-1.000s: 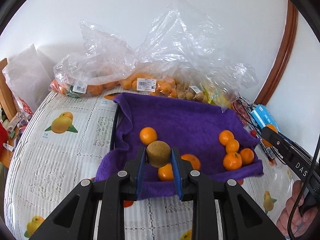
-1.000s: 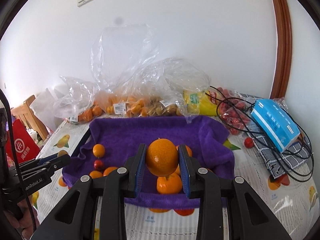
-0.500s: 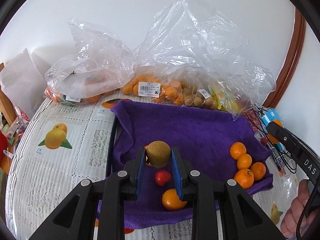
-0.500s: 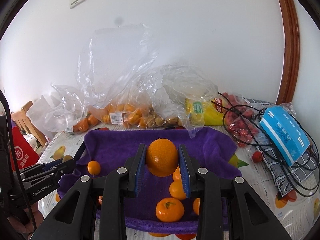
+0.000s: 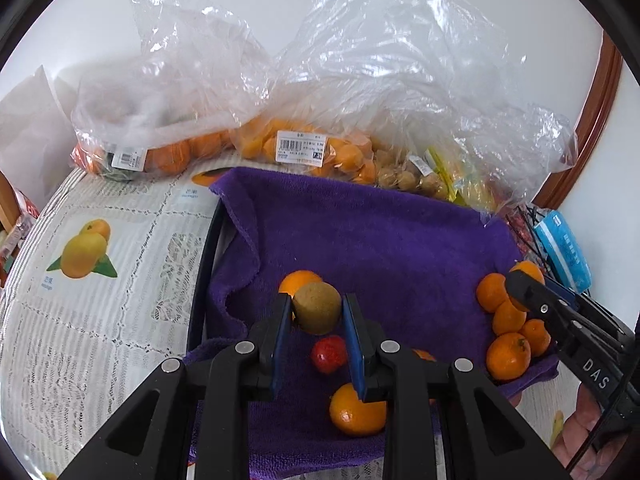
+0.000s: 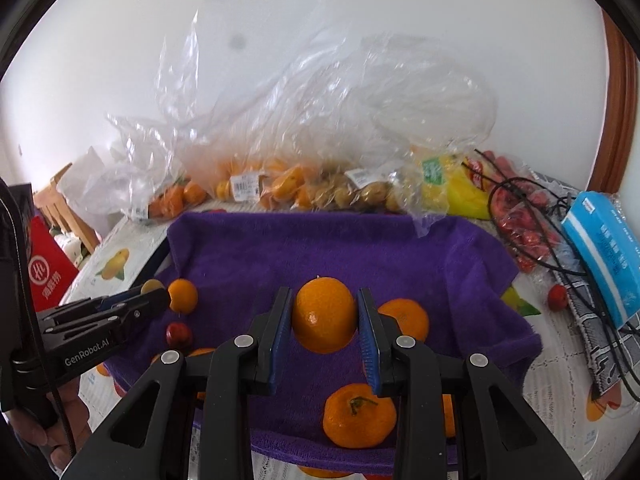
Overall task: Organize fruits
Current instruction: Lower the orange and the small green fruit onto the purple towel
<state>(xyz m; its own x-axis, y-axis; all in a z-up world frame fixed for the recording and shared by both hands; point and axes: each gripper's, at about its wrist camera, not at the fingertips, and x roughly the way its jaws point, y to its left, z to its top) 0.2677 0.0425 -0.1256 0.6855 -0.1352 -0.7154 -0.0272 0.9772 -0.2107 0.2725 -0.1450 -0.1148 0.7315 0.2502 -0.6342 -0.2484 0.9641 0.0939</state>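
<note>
Fruits sorted onto purple towel (image 5: 380, 240) on desk (image 5: 100, 320), largest first. Towel lies below and ahead of both grippers. Right gripper (image 6: 323, 328) pinches orange (image 6: 323, 314) over orange cluster (image 6: 402, 318) at towel's right. Left gripper (image 5: 316, 316) pinches brown kiwi (image 5: 317, 307) over towel's left part, above red fruit (image 5: 329, 354). Coming move likely a short lowering.

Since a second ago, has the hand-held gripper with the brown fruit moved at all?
Yes. The left hand-held gripper, shut on the brown fruit, has moved forward over the purple towel, toward the plastic bags, which now loom larger.
</note>
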